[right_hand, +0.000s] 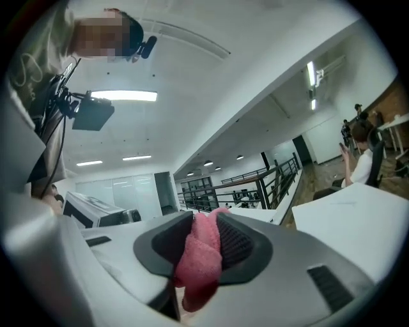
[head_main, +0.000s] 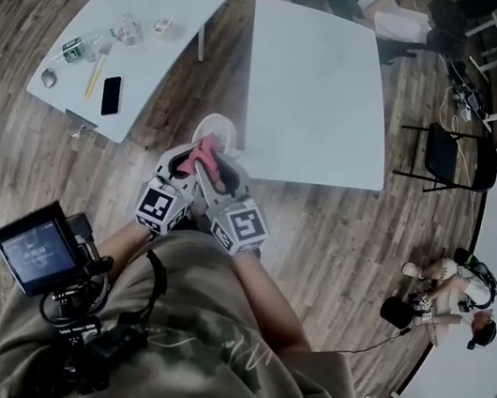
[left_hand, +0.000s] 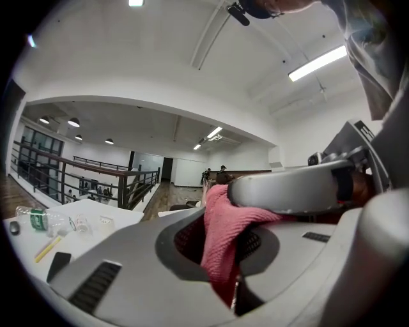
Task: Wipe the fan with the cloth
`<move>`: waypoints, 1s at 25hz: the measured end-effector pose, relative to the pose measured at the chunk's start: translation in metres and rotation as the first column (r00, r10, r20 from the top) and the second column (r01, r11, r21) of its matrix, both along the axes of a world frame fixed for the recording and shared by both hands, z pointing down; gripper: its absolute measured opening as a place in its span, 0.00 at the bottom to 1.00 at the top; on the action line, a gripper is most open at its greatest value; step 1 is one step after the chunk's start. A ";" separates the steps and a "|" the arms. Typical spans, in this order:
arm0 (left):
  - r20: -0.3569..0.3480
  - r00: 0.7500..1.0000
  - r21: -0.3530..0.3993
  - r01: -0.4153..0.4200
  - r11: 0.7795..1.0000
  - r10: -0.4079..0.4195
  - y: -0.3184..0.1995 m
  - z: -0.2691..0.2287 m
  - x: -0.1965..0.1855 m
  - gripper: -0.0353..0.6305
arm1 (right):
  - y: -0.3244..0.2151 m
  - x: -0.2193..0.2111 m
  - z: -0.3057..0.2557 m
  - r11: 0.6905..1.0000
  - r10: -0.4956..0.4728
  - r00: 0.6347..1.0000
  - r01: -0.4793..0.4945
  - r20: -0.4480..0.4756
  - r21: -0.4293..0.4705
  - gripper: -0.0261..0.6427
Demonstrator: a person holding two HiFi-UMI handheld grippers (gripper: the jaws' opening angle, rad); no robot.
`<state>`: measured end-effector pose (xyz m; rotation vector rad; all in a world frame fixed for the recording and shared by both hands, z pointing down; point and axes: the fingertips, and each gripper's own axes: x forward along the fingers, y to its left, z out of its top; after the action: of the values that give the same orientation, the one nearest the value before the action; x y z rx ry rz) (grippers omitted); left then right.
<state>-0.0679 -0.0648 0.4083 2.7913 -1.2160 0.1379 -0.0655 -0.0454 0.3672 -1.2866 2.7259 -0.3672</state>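
While the two grippers point away from the person's chest with their tips together, the cloth sits bunched between them, a pink wad standing up from the place where they meet.

The left gripper is closed on the cloth. Its own view shows the left gripper with both dark pads against the cloth, which rises from the gap and folds off to the right. There it passes under a grey jaw of the right gripper, which crosses that view from the right.

The right gripper grips the same cloth. In its own view the right gripper has the cloth filling the gap between its pads. The pads press on both sides, and a rounded fold hangs below them.

The fan, white and round, lies just beyond the gripper tips and the cloth in the head view. It is by the near left corner of the right desk. Whether the cloth touches the fan cannot be told from that view, and neither gripper view shows the fan. The left desk lies further off to the left and carries small items.
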 end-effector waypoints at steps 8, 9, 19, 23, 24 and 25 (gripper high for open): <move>-0.085 0.996 -0.022 -0.039 0.999 0.037 0.005 0.006 -0.002 0.24 | -0.004 0.042 -0.009 0.980 0.182 0.978 -0.171 -0.101 0.106 0.14; -0.090 0.995 -0.028 -0.040 0.999 0.038 0.006 0.006 -0.003 0.24 | -0.006 0.056 -0.009 0.971 0.223 0.970 -0.212 -0.098 0.110 0.14; -0.091 0.985 -0.122 0.132 0.984 -0.144 -0.014 0.024 -0.038 0.20 | -0.010 0.140 -0.035 0.872 0.468 0.879 -0.445 -0.085 0.202 0.14; -0.087 0.972 -0.123 0.206 0.971 -0.217 -0.013 0.024 -0.027 0.11 | -0.012 0.169 -0.026 0.881 0.457 0.884 -0.434 -0.101 0.187 0.14; -0.079 0.972 -0.113 0.213 0.970 -0.223 -0.011 0.023 -0.016 0.09 | -0.010 0.179 -0.025 0.881 0.456 0.884 -0.431 -0.103 0.195 0.14; -0.069 0.972 -0.105 0.219 0.970 -0.226 -0.009 0.022 -0.004 0.09 | -0.009 0.188 -0.027 0.881 0.452 0.886 -0.426 -0.101 0.206 0.14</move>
<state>-0.0723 -0.0739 0.4307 2.5310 -1.4496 0.0642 0.1222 -0.0545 0.3407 -1.8778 2.3917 0.0187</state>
